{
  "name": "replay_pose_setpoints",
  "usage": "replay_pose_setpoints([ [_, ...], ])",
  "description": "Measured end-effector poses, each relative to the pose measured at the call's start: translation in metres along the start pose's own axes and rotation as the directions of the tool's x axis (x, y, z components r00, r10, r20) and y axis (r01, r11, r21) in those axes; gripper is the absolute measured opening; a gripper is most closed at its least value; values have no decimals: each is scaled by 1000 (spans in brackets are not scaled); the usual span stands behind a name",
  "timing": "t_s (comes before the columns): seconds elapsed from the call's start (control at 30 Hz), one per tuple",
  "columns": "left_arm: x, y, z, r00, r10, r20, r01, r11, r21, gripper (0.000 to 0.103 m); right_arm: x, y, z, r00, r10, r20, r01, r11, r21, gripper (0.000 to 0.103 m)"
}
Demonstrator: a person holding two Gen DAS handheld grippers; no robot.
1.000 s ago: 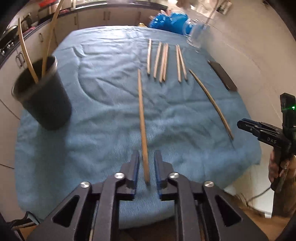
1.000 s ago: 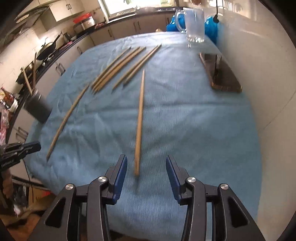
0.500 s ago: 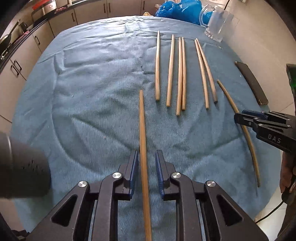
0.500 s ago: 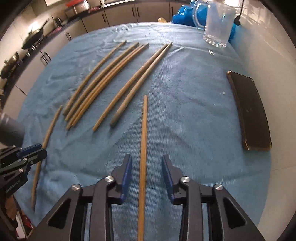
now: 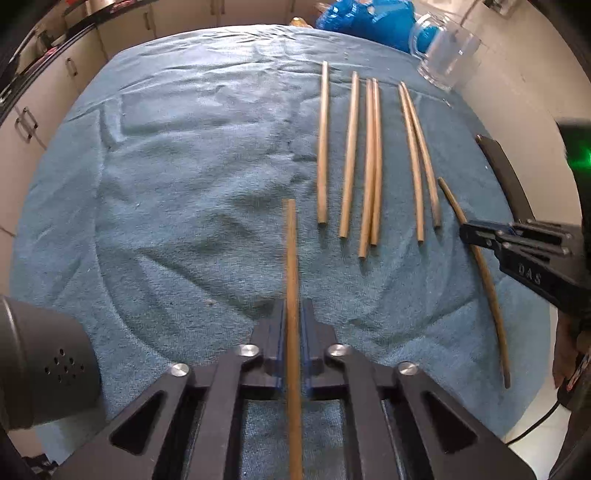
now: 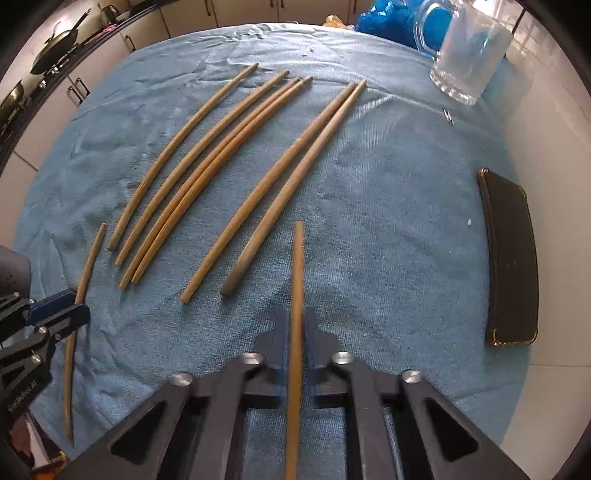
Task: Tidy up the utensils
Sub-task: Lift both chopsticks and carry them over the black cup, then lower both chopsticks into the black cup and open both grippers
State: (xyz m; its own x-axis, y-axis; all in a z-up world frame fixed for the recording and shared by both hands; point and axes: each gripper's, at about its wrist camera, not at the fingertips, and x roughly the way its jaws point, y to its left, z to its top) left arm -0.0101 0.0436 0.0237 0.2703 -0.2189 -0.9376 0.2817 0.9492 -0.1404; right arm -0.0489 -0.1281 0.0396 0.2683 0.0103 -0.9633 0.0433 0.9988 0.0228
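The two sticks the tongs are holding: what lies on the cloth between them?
Six loose sticks, lying side by side on the blue cloth. The right wrist view shows them between the right tongs' stick and the left tongs' stick.

Eight wooden sticks (image 6: 236, 173) show in all: six lie in a loose row on the cloth, made up of two singles and two close pairs, and two more lie apart from that row, one on each side of it. There is one blue cloth (image 6: 388, 206), one clear glass mug (image 6: 467, 61), one dark flat case (image 6: 511, 258), one dark cup (image 5: 40, 365) and one blue bag (image 5: 369, 22).
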Motion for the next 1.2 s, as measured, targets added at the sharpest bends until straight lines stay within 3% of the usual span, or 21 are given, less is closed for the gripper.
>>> replay_pose_setpoints([
  [0.17, -32, 8, -25, 988, -86, 128, 96, 993, -75, 6, -27, 8, -23, 985, 71, 154, -72, 997, 0, 7],
  [0.27, -64, 3, -46, 968, -105, 227, 120, 991, -54, 6, -54, 10, -39, 958, 127, 256, -138, 990, 24, 7],
  [0.53, -151, 8, -95, 878, -129, 461, 157, 987, -24, 6, -122, 33, -69, 861, 239, 448, -257, 966, -21, 7],
  [0.67, -195, 22, -108, 819, -120, 561, 168, 985, -35, 6, -151, 49, -73, 811, 270, 519, -282, 958, -58, 7],
  [0.83, -241, 53, -102, 740, -44, 671, 130, 988, -78, 6, -188, 77, -55, 712, 335, 617, -352, 931, -98, 7],
  [1.0, -269, 98, -78, 660, 109, 744, 51, 981, -189, 6, -214, 132, -22, 597, 418, 685, -424, 889, -173, 7],
  [1.1, -275, 124, -66, 633, 153, 759, 50, 970, -237, 6, -218, 162, -2, 547, 445, 708, -448, 871, -201, 7],
  [1.2, -267, 147, -48, 624, 176, 762, 72, 957, -280, 6, -213, 191, 22, 495, 461, 737, -490, 848, -202, 7],
])
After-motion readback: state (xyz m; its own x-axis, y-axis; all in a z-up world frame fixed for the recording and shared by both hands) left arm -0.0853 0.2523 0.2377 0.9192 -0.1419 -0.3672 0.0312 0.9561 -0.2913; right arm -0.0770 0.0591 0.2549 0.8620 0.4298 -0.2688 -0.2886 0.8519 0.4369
